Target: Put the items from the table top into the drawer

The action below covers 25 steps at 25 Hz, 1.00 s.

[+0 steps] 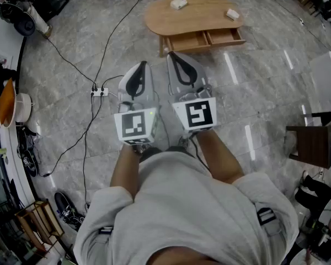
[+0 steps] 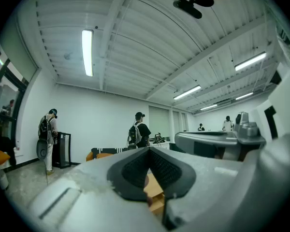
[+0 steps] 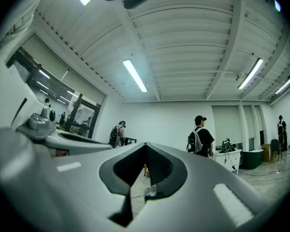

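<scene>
Table-top items, two small pale objects: one [image 1: 179, 3] near the far-left edge of the wooden table [image 1: 201, 22], the other [image 1: 232, 14] toward its right end; too small to identify further. Under the table's near edge, left drawer [image 1: 183, 41] and right drawer [image 1: 225, 36], both pulled open, no contents discernible.

Left gripper [image 1: 144, 65] and right gripper [image 1: 170, 54] side by side close to the person's body, pointing toward the table. Jaws of each pressed together at the tips, gripping nothing. Both items well apart from either gripper, straight ahead across a stretch of stone floor [image 1: 248, 98].

Step in hand, as judged: approach, with neither item picked up yet. To do it well:
- Walk up to the open drawers, keeping clear of the power strip [image 1: 99, 91] and its cables on the left.
- Spread the jaws before reaching over the table top, not on contact.
- Take the left object with the left gripper and the right object with the right.
- Lower each into the drawer beneath it rather than dropping it.
</scene>
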Each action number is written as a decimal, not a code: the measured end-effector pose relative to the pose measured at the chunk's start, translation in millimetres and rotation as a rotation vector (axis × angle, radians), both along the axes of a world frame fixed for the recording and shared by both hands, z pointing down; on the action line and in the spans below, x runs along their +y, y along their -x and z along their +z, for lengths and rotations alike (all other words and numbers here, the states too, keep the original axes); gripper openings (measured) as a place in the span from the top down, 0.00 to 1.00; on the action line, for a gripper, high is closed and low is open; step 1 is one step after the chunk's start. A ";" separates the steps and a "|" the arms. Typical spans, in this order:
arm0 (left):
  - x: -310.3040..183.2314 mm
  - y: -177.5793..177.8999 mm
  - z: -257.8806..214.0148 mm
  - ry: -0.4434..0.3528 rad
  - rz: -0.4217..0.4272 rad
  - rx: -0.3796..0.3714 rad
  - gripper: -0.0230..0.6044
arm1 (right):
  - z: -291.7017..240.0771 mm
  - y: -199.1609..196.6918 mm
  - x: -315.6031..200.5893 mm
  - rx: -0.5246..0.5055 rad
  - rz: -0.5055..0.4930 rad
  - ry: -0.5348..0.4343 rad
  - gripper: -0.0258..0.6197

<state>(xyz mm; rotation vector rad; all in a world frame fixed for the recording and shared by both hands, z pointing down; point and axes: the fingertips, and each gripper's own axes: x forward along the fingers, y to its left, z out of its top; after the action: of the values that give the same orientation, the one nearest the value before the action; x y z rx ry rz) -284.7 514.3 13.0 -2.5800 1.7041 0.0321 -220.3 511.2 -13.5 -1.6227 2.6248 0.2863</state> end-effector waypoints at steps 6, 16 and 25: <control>5.4 -23.6 -0.8 0.006 0.008 0.013 0.93 | -2.9 -24.5 8.5 0.006 0.005 -0.014 0.95; -2.6 -104.3 5.8 -0.008 0.049 0.054 0.93 | 11.1 -116.1 11.0 0.056 0.092 -0.022 0.95; -36.5 -156.6 10.9 0.012 0.140 0.027 0.93 | 22.8 -160.7 -18.3 0.044 0.152 0.017 0.95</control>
<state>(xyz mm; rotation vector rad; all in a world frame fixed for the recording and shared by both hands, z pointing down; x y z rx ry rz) -128.1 477.8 23.9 -2.7154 1.5331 0.0629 -59.5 492.9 9.4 -1.8458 2.5454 0.3104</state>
